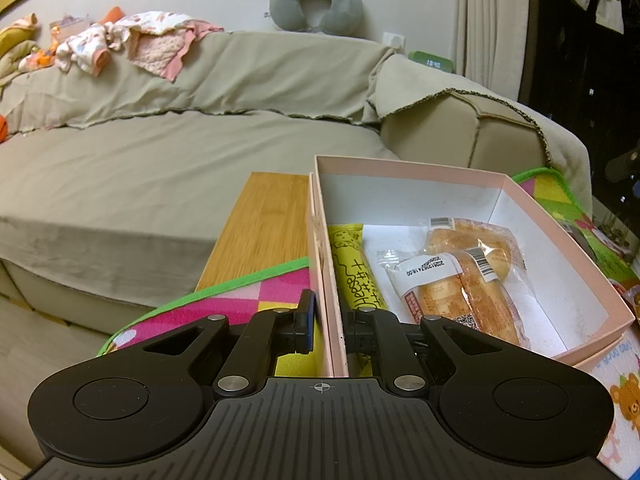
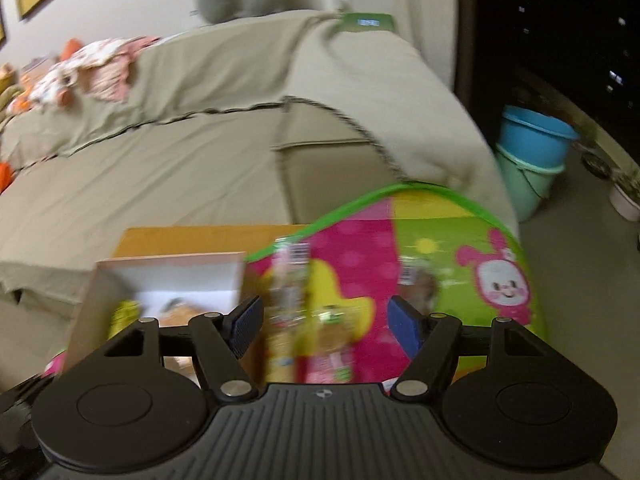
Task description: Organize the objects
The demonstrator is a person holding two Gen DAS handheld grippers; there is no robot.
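Observation:
An open pink box (image 1: 416, 170) holds a yellow snack packet (image 1: 352, 264) and two wrapped bread packets (image 1: 472, 256). My left gripper (image 1: 330, 320) is shut on the box's near left wall, one finger outside and one inside. In the right wrist view the same box (image 2: 168, 258) sits at the left. My right gripper (image 2: 326, 320) is open above the colourful play mat (image 2: 440, 240). A blurred snack packet (image 2: 288, 280) lies on the mat beneath the gap, and another packet (image 2: 418, 280) lies by the right finger. The pads touch nothing.
The mat covers a wooden tabletop (image 1: 268, 224) in front of a beige-covered sofa (image 1: 160, 168) with clothes on its back. A printed bear item (image 1: 616, 392) lies right of the box. Stacked blue and green buckets (image 2: 532, 136) stand on the floor at the right.

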